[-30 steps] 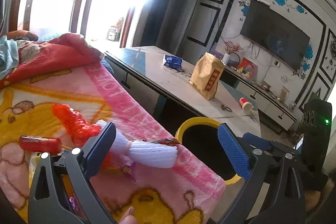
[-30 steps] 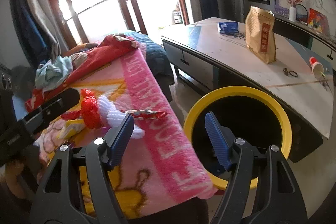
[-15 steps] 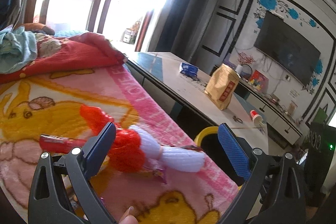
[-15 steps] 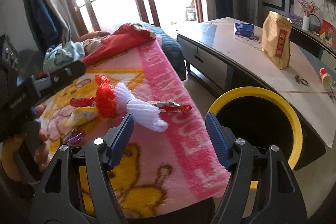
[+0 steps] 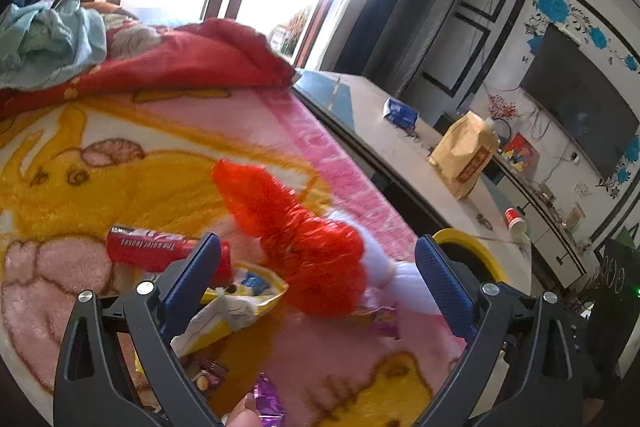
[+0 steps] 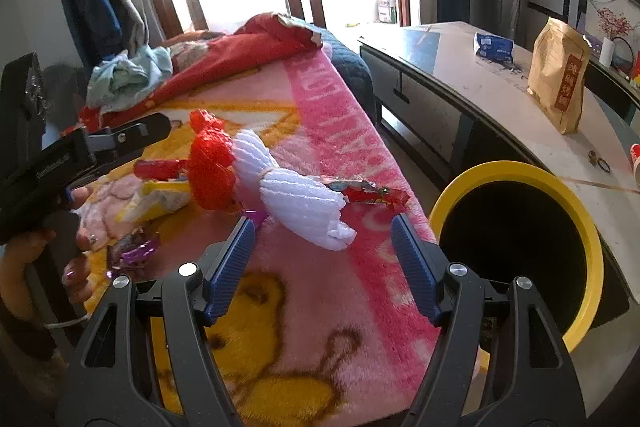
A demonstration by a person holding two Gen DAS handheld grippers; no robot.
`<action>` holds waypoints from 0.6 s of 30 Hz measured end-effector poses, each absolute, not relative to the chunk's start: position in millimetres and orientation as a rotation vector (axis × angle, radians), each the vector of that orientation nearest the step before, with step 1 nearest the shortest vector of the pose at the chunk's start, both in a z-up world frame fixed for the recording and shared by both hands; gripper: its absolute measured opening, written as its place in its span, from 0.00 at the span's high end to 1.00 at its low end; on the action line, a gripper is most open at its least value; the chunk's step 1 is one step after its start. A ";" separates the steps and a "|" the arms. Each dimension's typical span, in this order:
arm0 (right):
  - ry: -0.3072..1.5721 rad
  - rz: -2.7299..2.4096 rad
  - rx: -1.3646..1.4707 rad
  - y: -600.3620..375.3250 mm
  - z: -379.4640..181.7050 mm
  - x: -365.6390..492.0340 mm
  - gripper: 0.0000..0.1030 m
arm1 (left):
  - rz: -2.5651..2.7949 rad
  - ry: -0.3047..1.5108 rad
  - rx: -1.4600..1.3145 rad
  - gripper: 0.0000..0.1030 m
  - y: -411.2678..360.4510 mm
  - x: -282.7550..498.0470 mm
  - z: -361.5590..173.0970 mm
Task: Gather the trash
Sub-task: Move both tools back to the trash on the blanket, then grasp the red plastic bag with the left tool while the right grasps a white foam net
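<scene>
Trash lies on a pink and yellow blanket (image 6: 332,291): red foam net (image 5: 304,231) joined to white foam net (image 6: 296,195), a red wrapper tube (image 5: 148,249), a yellow wrapper (image 5: 236,303), a purple candy wrapper (image 6: 134,253) and a red foil wrapper (image 6: 368,193). My left gripper (image 5: 316,279) is open, empty, just before the red net and yellow wrapper. My right gripper (image 6: 324,263) is open, empty, just short of the white net's end. A yellow-rimmed black bin (image 6: 516,179) stands right of the blanket.
A long low table (image 6: 460,79) runs behind the bin with a brown paper bag (image 6: 558,75), a blue packet (image 6: 494,47) and a small red cup (image 5: 514,219). A red quilt (image 5: 180,59) and pale clothes (image 6: 128,75) pile at the blanket's far end.
Both grippers have moved left, away from the bin and closer to the trash pile. The left gripper now faces the red net and wrappers. Both stayed open.
</scene>
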State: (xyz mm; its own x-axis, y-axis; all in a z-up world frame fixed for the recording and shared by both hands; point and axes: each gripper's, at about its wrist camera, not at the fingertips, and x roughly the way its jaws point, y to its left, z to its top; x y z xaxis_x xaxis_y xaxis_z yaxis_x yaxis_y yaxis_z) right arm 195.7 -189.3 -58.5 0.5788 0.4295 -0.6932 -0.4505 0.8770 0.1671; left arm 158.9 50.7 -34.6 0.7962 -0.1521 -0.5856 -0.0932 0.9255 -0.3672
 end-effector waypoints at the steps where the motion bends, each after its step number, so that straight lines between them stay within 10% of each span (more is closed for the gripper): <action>1: 0.809 0.514 -0.032 -187.3 -60.8 197.9 0.39 | -0.034 0.659 -0.396 0.09 51.4 159.6 -36.7; 18: 0.868 0.572 -0.066 -167.1 -84.7 217.7 0.40 | -0.089 0.771 -0.377 0.32 38.7 193.7 -62.1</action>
State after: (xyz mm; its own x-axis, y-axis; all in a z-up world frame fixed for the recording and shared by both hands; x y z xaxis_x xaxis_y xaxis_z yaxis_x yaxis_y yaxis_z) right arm 217.7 -167.1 -84.7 0.5072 0.4479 -0.7363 -0.4998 0.8489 0.1720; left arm 193.7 38.7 -62.1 0.7168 -0.2147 -0.6635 -0.0586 0.9295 -0.3640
